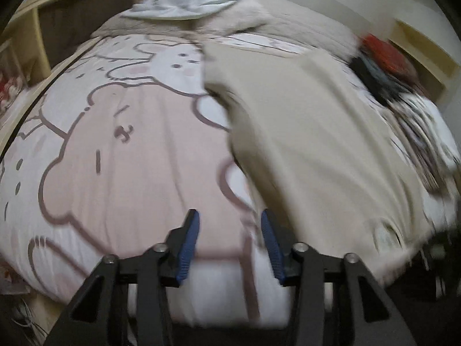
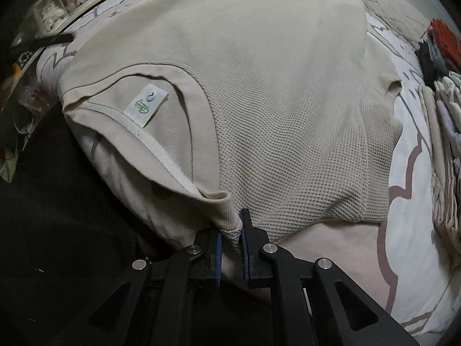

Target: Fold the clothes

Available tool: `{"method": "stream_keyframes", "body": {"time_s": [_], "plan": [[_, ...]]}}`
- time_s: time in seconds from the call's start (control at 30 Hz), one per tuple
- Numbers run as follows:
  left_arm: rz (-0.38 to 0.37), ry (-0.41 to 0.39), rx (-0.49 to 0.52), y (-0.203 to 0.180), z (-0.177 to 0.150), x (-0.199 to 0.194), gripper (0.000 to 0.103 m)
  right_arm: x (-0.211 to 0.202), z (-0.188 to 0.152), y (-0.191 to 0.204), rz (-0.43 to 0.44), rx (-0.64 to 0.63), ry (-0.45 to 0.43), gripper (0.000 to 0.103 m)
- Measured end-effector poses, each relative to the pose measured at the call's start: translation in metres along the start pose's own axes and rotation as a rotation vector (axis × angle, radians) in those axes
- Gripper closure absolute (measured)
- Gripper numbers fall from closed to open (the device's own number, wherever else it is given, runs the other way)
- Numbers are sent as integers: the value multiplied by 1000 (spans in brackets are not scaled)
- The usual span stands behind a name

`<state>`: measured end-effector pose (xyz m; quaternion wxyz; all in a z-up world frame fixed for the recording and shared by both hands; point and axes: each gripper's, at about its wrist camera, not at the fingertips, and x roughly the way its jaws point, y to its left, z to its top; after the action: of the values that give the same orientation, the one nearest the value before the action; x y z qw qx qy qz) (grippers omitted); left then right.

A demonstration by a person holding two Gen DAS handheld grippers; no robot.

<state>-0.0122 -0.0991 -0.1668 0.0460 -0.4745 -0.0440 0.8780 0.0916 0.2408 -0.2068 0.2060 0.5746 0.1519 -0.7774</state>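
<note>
meanwhile left tongs (image 1: 230, 225) gape empty; right tongs (image 2: 230, 230) pinch the beige shirt (image 2: 259, 86).

Left gripper (image 1: 230, 230): jaws apart, nothing between, above the pink cartoon-print bedsheet (image 1: 129, 150).
Beige waffle-knit shirt (image 1: 317, 132): spread just right, blurred.

A big bed (image 1: 121, 155) with a pink cartoon cover fills the room. A pale wooden shelf (image 1: 31, 26), maybe a headboard, stands behind it.
</note>
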Motion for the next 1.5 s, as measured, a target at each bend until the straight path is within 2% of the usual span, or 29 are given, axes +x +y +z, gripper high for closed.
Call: {"method": "stream_keyframes", "body": {"time_s": [0.03, 0.1, 0.13, 0.3, 0.37, 0.43, 0.53, 0.6, 0.63, 0.7, 0.73, 0.83, 0.93, 1.0, 1.07, 1.13, 1.17, 1.23, 1.3, 1.37, 1.43, 1.5], "plan": [[8, 28, -13, 2, 7, 16, 73, -1, -1, 1, 0, 4, 1, 93], [-16, 98, -43, 4, 11, 36, 73, -3, -3, 3, -6, 9, -1, 93], [-54, 145, -72, 2, 9, 47, 73, -4, -4, 4, -10, 11, -2, 93], [-126, 179, -72, -15, -5, 35, 73, -9, -10, 6, -10, 48, -4, 93], [-99, 195, -46, -24, -17, 32, 73, -10, -13, 6, -3, 70, -8, 93], [-37, 172, 4, -37, -25, 30, 73, -12, -16, 5, 8, 88, -10, 93], [-21, 170, -26, -46, -27, 35, 75, -15, -20, 4, 25, 111, -11, 93], [-57, 176, -70, -47, -25, 38, 75, -17, -22, 5, 27, 114, -13, 93], [-101, 189, -101, -50, -24, 40, 76, -18, -24, 6, 27, 114, -14, 93], [-165, 212, -119, -55, -25, 42, 84, -20, -27, 8, 26, 114, -17, 93], [-192, 229, -125, -58, -25, 45, 95, -21, -28, 8, 25, 115, -18, 93], [-205, 218, -158, -51, -21, 38, 98, -24, -33, 11, 25, 117, -18, 93], [-140, 130, -173, -35, -10, 3, 99, -27, -38, 14, 23, 116, -21, 93], [-52, -10, -164, -19, 0, -48, 99, -29, -42, 17, 20, 115, -22, 93], [-17, -86, -159, -10, 7, -80, 99, -31, -45, 19, 18, 115, -23, 93], [4, -101, -161, 1, 0, -95, 99, -34, -49, 21, 18, 116, -24, 93], [39, -91, -147, 2, -5, -91, 102, -35, -51, 22, 19, 118, -25, 93], [105, -47, -125, 8, -17, -75, 102, -37, -55, 24, 22, 124, -26, 93], [95, 37, -199, 27, -33, -47, 102, -38, -60, 26, 24, 126, -28, 92], [104, 79, -266, 45, -38, -30, 102, -41, -64, 28, 27, 125, -27, 92], [87, 51, -298, 56, -25, -25, 102, -42, -67, 28, 30, 126, -26, 92], [64, 10, -308, 63, -1, -20, 101, -20, -55, -14, 34, 127, -23, 92]]}}
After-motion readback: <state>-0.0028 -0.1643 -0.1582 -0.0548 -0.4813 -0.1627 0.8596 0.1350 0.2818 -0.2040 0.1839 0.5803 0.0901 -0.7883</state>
